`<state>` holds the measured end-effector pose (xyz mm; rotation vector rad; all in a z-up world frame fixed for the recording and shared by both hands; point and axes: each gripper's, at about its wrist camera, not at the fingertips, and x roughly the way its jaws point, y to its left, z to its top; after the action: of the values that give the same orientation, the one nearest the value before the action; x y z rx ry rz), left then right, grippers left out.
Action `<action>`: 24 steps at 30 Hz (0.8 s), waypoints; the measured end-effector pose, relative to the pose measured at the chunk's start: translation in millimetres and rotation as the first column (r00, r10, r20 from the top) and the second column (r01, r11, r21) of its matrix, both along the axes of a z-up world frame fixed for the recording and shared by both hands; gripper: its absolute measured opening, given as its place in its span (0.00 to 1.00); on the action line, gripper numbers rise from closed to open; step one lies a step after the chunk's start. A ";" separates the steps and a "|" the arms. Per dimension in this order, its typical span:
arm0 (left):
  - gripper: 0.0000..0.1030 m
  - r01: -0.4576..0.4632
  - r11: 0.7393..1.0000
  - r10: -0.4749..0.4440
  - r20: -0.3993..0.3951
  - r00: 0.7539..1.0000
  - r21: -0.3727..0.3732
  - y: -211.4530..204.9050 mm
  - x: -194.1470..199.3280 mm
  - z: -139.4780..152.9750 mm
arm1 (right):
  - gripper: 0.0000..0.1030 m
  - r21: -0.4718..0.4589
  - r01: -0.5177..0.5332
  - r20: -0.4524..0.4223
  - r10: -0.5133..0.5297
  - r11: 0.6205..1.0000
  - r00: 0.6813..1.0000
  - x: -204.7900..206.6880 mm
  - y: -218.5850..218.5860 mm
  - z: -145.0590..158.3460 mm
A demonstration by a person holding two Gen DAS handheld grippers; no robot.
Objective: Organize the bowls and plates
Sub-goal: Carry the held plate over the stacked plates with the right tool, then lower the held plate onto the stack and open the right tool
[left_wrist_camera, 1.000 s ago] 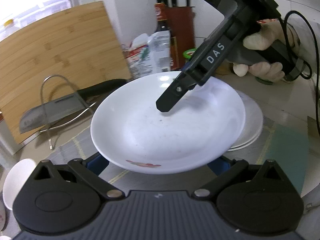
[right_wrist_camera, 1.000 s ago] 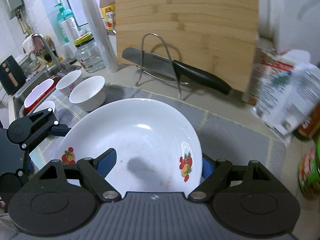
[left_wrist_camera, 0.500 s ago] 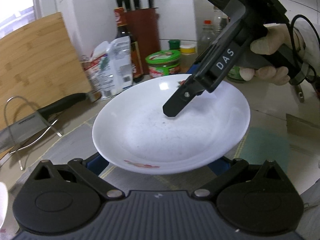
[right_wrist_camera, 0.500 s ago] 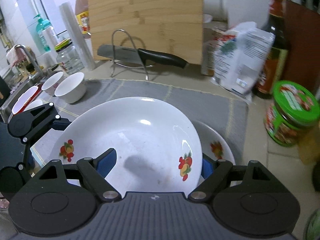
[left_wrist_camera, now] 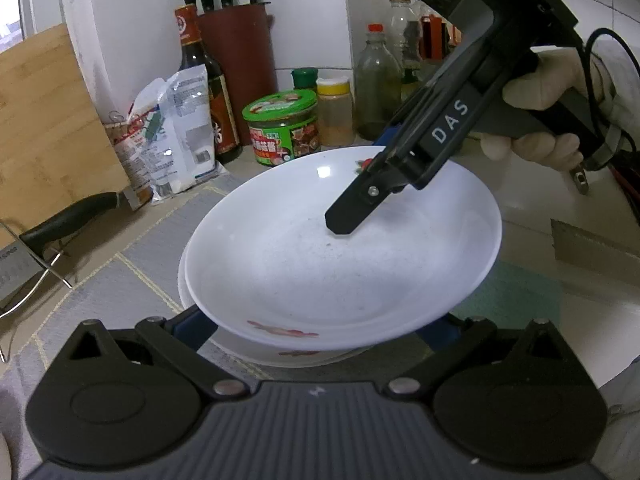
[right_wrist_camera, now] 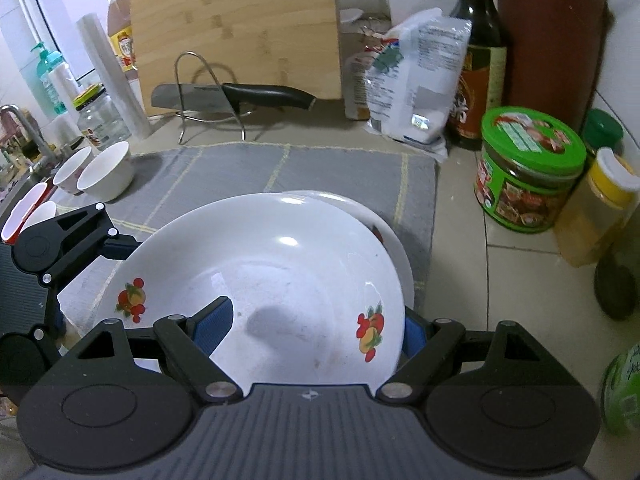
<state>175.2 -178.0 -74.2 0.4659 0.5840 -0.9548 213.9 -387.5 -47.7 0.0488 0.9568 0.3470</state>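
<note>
Over mat's right edge: fruit-print plate (right_wrist_camera: 272,280), a second ago clear of the stack, now hangs above the lower plate (right_wrist_camera: 394,236).
Claws: left gripper (left_wrist_camera: 320,330) and right gripper (right_wrist_camera: 316,326) both clamp its rim (opposite sides).
Meaning: only lowering remains.

Your two grippers meet at one plate (right_wrist_camera: 280,264): left gripper (left_wrist_camera: 320,320) at one rim, right gripper (right_wrist_camera: 312,328) at opposite rim. Plate sits right over second plate (right_wrist_camera: 394,240), which lies on mat (right_wrist_camera: 320,164). Left of mat, two bowls (right_wrist_camera: 106,172) side by side. Behind mat, knife (right_wrist_camera: 256,96) on wire rack (right_wrist_camera: 208,92), cutting board (right_wrist_camera: 236,32) behind it. Right of mat, bag (right_wrist_camera: 412,84), bottle (right_wrist_camera: 478,56), jar (right_wrist_camera: 528,168).
</note>
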 end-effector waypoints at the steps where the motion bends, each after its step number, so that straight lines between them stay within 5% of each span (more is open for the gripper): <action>1: 0.99 0.001 1.000 -0.001 -0.003 1.000 0.002 -0.8 0.5 -0.8 | 0.86 -0.001 0.001 -0.002 -0.001 1.000 1.000 0.2 -0.2 -1.2; 24: 0.99 0.000 0.999 0.002 -0.045 0.999 0.052 -5.6 13.1 -7.8 | 0.86 -0.026 -0.012 -0.037 0.011 1.000 0.999 13.4 4.9 -8.0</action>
<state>188.3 -183.6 -82.0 0.4915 0.6506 -0.9526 227.3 -382.5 -55.7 0.0258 0.9983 0.3455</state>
